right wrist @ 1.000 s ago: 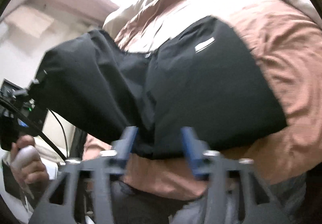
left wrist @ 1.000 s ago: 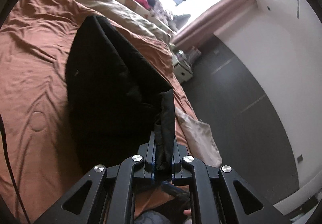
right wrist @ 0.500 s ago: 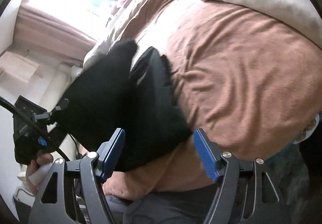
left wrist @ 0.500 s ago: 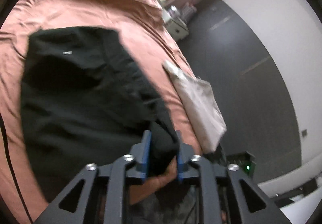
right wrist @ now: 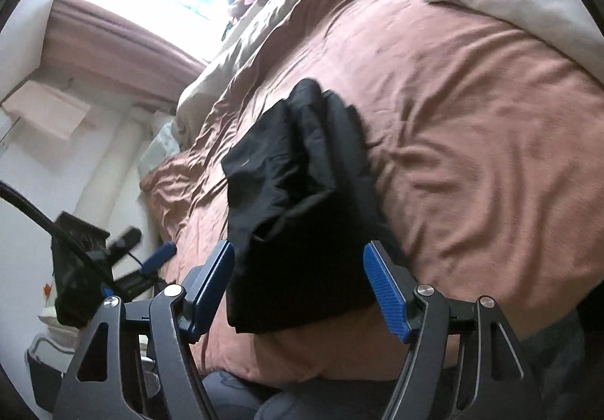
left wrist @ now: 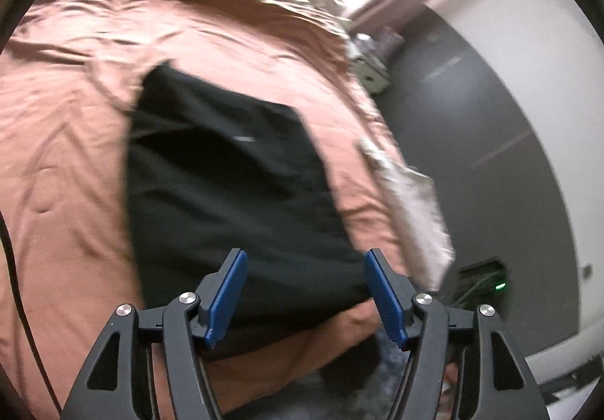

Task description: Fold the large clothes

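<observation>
Between folds: both grippers free, nothing gripped. Left gripper (left wrist: 305, 291) jaws spread wide, right gripper (right wrist: 300, 289) likewise. Black garment (left wrist: 230, 193) just ahead of and between each pair of blue pads, flat on the rust-brown bedspread (left wrist: 68, 140). Next, probably: a fresh pinch on an edge for another fold. Dark, matte, partly folded, with bunched layers at the far end.

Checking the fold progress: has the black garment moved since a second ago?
Yes. The black garment, earlier lifted by the left gripper, now lies flat on the brown bedspread.
</observation>
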`<action>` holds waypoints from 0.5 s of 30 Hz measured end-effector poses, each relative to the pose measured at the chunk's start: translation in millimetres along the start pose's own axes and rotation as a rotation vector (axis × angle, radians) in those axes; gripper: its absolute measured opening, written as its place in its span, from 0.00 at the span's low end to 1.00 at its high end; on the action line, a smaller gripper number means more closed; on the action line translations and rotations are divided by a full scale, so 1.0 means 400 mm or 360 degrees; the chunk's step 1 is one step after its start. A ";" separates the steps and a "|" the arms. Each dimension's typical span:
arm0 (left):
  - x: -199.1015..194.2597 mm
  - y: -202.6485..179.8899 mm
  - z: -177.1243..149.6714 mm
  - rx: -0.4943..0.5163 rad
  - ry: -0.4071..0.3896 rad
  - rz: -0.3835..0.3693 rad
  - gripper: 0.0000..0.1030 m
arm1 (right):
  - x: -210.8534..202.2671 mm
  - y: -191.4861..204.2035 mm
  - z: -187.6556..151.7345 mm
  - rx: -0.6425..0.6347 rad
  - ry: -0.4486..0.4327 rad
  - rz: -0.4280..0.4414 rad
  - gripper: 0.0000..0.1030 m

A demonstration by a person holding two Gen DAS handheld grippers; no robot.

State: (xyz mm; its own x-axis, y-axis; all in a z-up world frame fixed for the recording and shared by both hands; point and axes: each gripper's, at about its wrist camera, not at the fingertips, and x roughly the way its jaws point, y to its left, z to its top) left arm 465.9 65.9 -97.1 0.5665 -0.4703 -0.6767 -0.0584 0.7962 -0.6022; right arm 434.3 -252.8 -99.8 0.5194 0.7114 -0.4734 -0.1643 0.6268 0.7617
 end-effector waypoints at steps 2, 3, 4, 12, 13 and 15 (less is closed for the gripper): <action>0.002 0.032 -0.007 -0.0035 0.0009 0.0057 0.64 | 0.028 0.016 0.010 -0.0024 0.0005 0.0002 0.67; 0.003 0.060 -0.015 -0.0066 0.0025 0.0086 0.64 | 0.043 0.021 0.016 -0.0030 0.0008 -0.0012 0.67; 0.007 0.074 -0.021 -0.0081 0.0034 0.0105 0.64 | 0.053 0.023 0.017 -0.0024 0.0001 -0.0031 0.67; 0.089 0.150 -0.062 -0.0140 0.0179 0.0290 0.64 | 0.080 -0.008 0.005 0.0037 -0.0022 -0.0042 0.11; 0.098 0.151 -0.064 -0.0142 0.0179 0.0304 0.64 | 0.077 -0.014 0.000 0.0040 -0.0027 -0.0039 0.08; 0.116 0.151 -0.069 -0.0139 0.0181 0.0335 0.64 | 0.065 -0.031 -0.015 0.0056 -0.0051 -0.0049 0.06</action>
State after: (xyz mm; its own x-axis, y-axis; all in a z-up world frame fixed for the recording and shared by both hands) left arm 466.1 81.8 -176.7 0.4384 -0.3414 -0.8314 -0.2387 0.8476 -0.4740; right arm 444.8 -240.1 -124.2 0.5503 0.6813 -0.4828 -0.1186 0.6361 0.7625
